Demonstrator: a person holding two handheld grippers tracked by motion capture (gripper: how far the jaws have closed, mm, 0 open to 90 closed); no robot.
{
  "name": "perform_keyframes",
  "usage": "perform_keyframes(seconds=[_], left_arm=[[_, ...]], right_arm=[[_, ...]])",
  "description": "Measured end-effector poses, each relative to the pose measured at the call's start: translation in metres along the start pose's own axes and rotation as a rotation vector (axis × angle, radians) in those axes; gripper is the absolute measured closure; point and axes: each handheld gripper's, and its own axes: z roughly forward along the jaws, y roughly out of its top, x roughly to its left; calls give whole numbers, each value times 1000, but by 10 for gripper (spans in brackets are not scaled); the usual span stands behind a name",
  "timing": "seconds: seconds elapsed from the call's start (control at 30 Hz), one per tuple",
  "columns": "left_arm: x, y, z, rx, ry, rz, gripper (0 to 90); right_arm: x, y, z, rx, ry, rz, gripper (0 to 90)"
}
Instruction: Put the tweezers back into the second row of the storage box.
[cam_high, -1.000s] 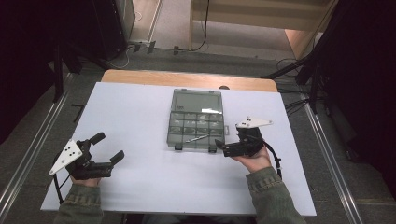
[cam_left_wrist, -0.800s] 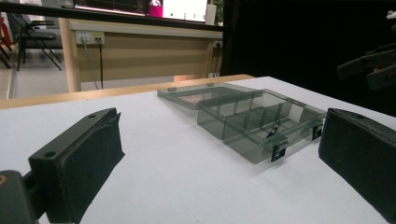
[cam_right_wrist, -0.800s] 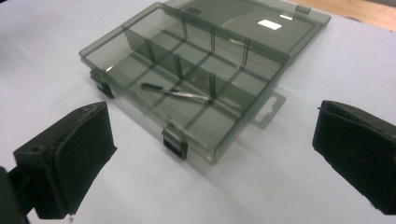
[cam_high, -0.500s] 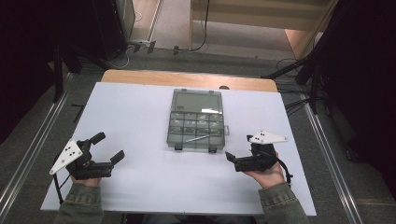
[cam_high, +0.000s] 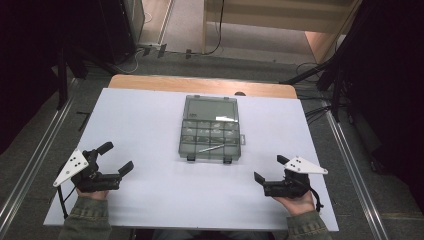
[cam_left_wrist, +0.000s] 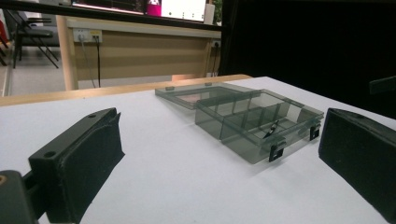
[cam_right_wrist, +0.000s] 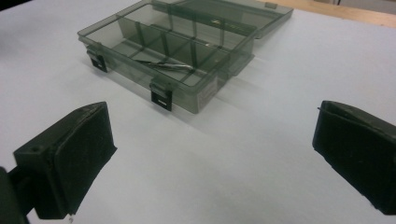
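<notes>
I am holding both tongs at rest low in the high view, well apart from the compartment box (cam_high: 211, 131) lying at frame centre on the white worktop (cam_high: 145, 115). My left tongs (cam_high: 116, 159) are sitting at the lower left with jaws spread and nothing between them; my right tongs (cam_high: 270, 169) are sitting at the lower right, likewise released and empty. The box lid (cam_high: 210, 107) is lying flat open behind the tray, toward the top of the frame. One slim metal bit (cam_right_wrist: 164, 65) is resting in the front row of compartments, near the latches (cam_right_wrist: 161, 99). Judging by this layout, the placement appears complete; closing the lid and fastening the latches are remaining.
</notes>
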Motion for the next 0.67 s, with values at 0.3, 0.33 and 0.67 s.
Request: perform_keyframes(seconds=[0.3,0.33,0.67], left_arm=[[0,0,-1,-6,3,-7,0],[0,0,-1,-6,2,-7,0],[1,0,1,-4,-3,-8,0]], right_arm=[[-2,-29,-11,-152,-23,-17,0],[-1,-31,-13,-173,-30,-29,0],[-4,-41,-21,-226,-53,-24,0]])
